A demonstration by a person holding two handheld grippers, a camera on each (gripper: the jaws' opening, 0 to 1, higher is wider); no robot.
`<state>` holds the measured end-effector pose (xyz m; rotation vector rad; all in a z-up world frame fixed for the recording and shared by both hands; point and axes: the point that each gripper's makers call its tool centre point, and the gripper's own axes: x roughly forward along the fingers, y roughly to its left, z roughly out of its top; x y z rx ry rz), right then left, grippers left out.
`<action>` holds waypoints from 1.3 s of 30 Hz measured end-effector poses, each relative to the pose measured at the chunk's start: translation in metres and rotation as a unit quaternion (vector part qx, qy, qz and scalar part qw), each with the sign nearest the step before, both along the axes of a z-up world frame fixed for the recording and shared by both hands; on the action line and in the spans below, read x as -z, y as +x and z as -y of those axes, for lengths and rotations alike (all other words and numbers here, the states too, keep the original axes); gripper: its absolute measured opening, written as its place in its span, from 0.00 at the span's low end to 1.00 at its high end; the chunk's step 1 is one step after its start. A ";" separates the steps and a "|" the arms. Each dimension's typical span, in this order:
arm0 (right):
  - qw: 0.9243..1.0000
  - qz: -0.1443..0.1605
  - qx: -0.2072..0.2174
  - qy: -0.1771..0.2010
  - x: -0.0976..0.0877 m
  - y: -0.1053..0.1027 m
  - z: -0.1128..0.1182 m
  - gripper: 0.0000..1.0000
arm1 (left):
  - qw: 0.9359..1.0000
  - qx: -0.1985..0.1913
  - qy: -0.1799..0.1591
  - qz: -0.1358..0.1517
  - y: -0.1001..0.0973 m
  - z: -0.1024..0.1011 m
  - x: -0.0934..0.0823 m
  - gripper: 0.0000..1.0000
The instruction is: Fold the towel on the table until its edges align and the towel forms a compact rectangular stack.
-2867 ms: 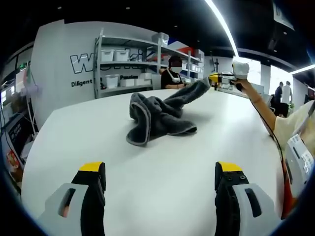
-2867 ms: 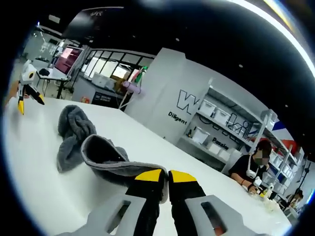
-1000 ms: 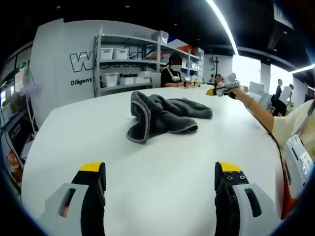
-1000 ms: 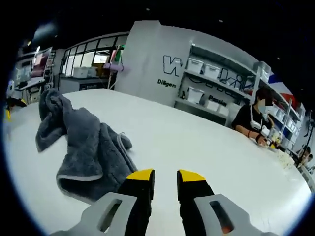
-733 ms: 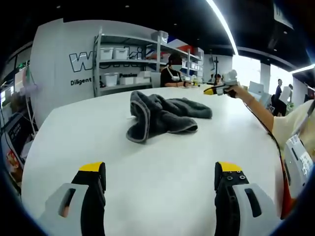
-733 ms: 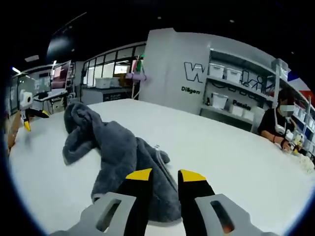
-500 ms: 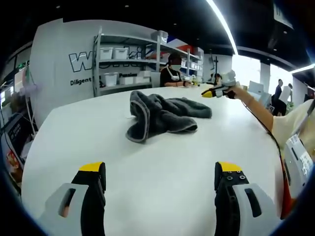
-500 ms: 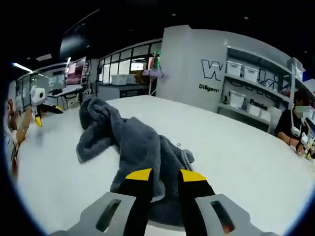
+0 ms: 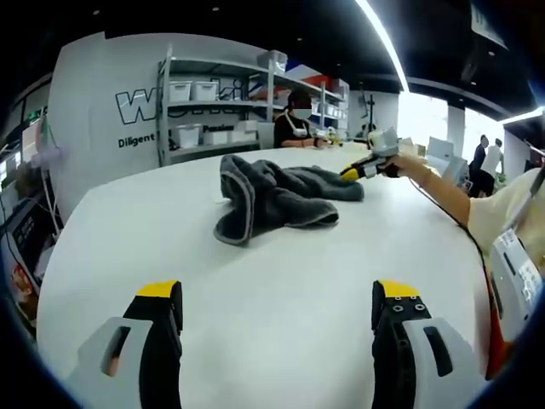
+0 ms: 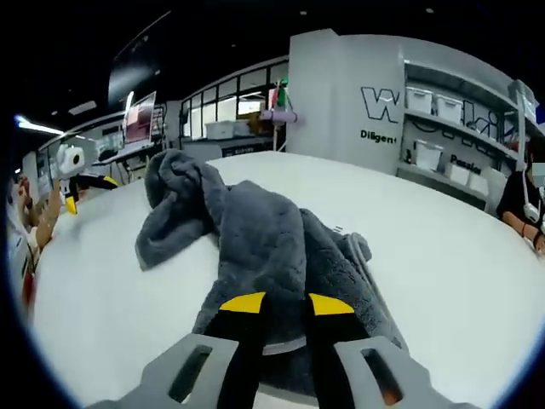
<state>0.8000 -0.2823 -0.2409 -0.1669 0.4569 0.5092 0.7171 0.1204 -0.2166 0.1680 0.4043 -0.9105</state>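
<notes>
Behind right gripper (image 10: 277, 304), towel (image 10: 255, 239) hem.

Bright, even; ceiling light strip (image 9: 387, 47) glares; edges fisheye-bent; soft shadows on table (image 9: 255, 290).

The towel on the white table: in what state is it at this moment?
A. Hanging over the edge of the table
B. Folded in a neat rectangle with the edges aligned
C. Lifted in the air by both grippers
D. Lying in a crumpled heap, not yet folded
D: the grey towel lies bunched and creased on the table, while the left gripper is open and far from it.
</notes>
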 end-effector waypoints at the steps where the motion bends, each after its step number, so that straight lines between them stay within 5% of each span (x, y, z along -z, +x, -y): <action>1: 1.000 0.002 -0.002 -0.002 0.001 0.000 0.000 0.05 | 1.000 0.000 0.001 0.000 0.000 0.000 0.000 0.91; 8: 1.000 0.016 -0.007 -0.007 -0.010 -0.001 0.000 0.01 | 1.000 0.000 0.003 0.001 -0.001 -0.001 -0.001 0.91; 20: 0.995 0.092 -0.026 -0.028 -0.068 -0.011 -0.015 0.01 | 1.000 0.001 0.008 0.001 -0.002 0.000 0.000 0.91; 29: 0.984 0.152 -0.038 -0.087 -0.108 -0.026 -0.032 0.01 | 1.000 0.000 0.009 0.000 -0.002 0.000 0.001 0.91; 35: 0.976 0.176 -0.091 -0.092 -0.127 -0.043 -0.056 0.01 | 1.000 -0.001 0.010 -0.003 -0.002 0.000 0.003 0.91; 39: 0.960 0.194 -0.150 -0.133 -0.131 -0.060 -0.078 0.01 | 1.000 -0.002 0.010 -0.003 0.000 -0.001 0.002 0.91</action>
